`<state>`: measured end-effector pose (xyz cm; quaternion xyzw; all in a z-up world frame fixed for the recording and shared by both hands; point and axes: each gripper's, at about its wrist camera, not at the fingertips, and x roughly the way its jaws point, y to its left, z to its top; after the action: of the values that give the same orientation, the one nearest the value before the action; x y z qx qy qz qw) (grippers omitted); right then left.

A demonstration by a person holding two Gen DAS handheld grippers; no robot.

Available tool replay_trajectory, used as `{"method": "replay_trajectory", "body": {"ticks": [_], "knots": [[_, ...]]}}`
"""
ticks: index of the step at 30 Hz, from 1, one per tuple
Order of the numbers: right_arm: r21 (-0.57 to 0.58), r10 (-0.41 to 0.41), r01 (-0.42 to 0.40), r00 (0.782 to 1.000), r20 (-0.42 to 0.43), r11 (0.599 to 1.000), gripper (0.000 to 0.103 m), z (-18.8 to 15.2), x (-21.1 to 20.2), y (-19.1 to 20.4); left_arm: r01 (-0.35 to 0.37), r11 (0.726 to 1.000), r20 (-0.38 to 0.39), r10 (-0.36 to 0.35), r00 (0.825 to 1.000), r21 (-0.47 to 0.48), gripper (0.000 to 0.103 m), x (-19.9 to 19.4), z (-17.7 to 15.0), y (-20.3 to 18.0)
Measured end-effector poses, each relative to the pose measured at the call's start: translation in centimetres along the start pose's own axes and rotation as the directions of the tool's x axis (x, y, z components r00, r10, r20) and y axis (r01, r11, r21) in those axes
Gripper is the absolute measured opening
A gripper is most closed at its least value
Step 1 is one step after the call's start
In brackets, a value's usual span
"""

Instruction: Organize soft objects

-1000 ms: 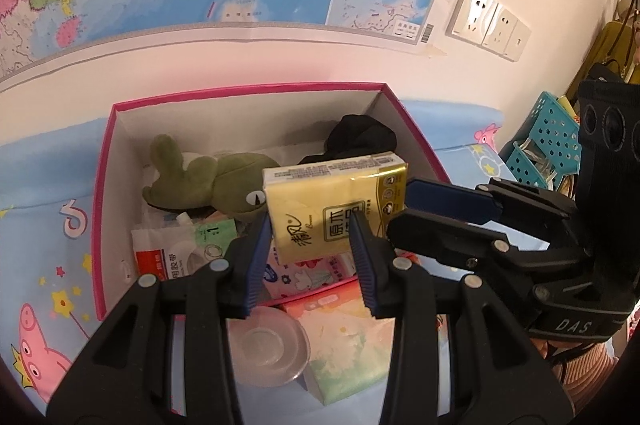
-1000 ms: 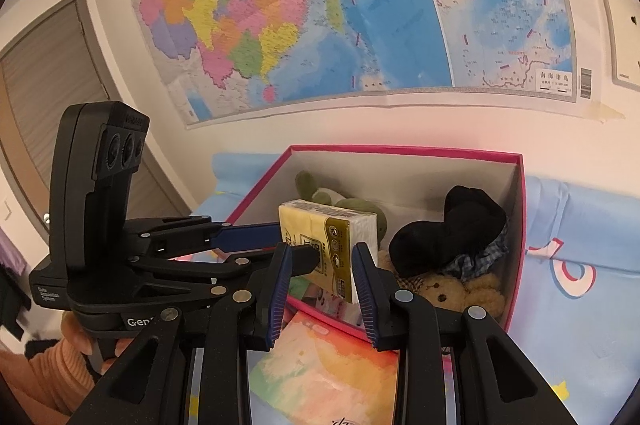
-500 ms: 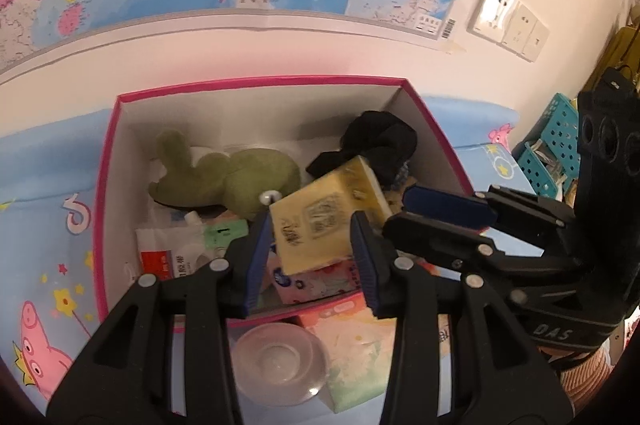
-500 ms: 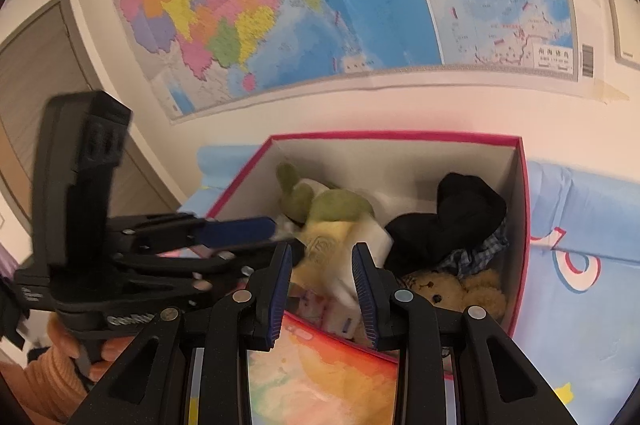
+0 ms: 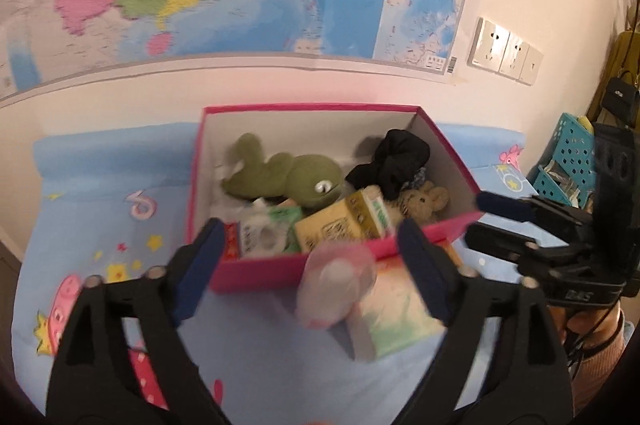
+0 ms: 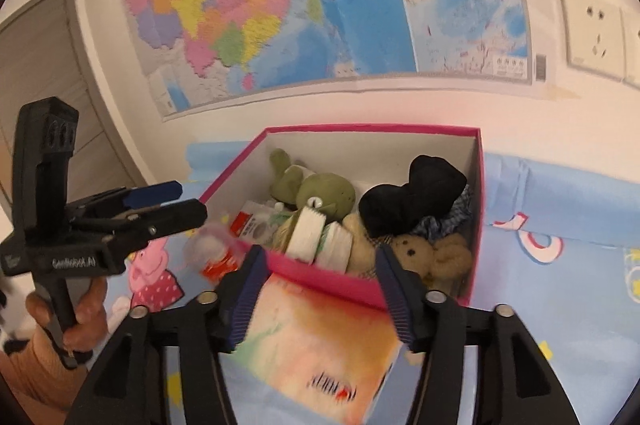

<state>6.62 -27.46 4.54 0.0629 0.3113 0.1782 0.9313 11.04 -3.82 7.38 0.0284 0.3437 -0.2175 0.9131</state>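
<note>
Fingers on your left gripper [image 5: 310,265] are spread wide apart and hold nothing, and the fingers on your right gripper [image 6: 320,285] are wide apart and empty too. The yellow tissue pack [image 5: 342,227] lies inside the pink box [image 5: 260,269], tipped at an angle near the front wall. It rests against the green frog toy [image 5: 296,177], with the little brown bear [image 5: 426,203] just to its right. The black cloth [image 5: 390,161] sits in the back right corner of the box. A small white packet with red on it [image 5: 248,237] lies in the front left part of the box. Your left gripper is in front of the box, over the blue cartoon bedsheet [image 5: 100,209]. A soft pack with orange and green colors [image 6: 316,349] lies on the sheet right in front of the box, under your right gripper. A round clear thing [image 5: 336,283] looks blurry beside it, so you cannot tell what it is.
</note>
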Motion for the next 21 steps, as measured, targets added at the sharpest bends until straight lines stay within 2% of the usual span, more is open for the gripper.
{"method": "replay_trajectory", "body": {"ticks": [1,3,5,7,8,14,21], "knots": [[-0.008,-0.013,0.013,1.000,0.013,1.000,0.074,-0.5,-0.6,0.4,-0.009,1.000,0.015,0.009,1.000,-0.008,0.100,-0.6,-0.7,0.2],[-0.025,-0.031,0.032,0.999,0.034,0.999,0.083,-1.5,-1.6,1.3,-0.031,0.999,0.025,0.032,0.999,-0.029,0.102,-1.3,-1.8,0.4],[-0.038,-0.064,0.066,0.997,0.050,0.997,0.087,-2.6,-2.4,2.2,-0.061,0.997,0.008,0.062,0.998,-0.052,0.102,-1.5,-3.2,0.6],[-0.043,-0.092,0.094,0.994,0.051,0.995,0.100,-3.5,-2.7,2.9,-0.095,0.994,-0.008,0.095,0.995,-0.052,0.102,-1.6,-4.3,0.3],[-0.044,-0.103,0.105,0.993,0.054,0.993,0.102,-4.1,-2.9,3.3,-0.109,0.993,-0.015,0.108,0.994,-0.050,0.102,-1.7,-4.8,0.2],[-0.030,-0.135,0.136,0.990,0.036,0.990,0.103,-6.9,-3.6,4.3,-0.164,0.985,-0.060,0.161,0.985,-0.050,0.102,-1.7,-7.3,-0.7],[0.000,-0.139,0.139,0.990,0.007,0.990,0.103,-8.7,-3.4,4.7,-0.154,0.985,-0.084,0.148,0.985,-0.073,0.102,-1.8,-9.0,-0.9]]}}
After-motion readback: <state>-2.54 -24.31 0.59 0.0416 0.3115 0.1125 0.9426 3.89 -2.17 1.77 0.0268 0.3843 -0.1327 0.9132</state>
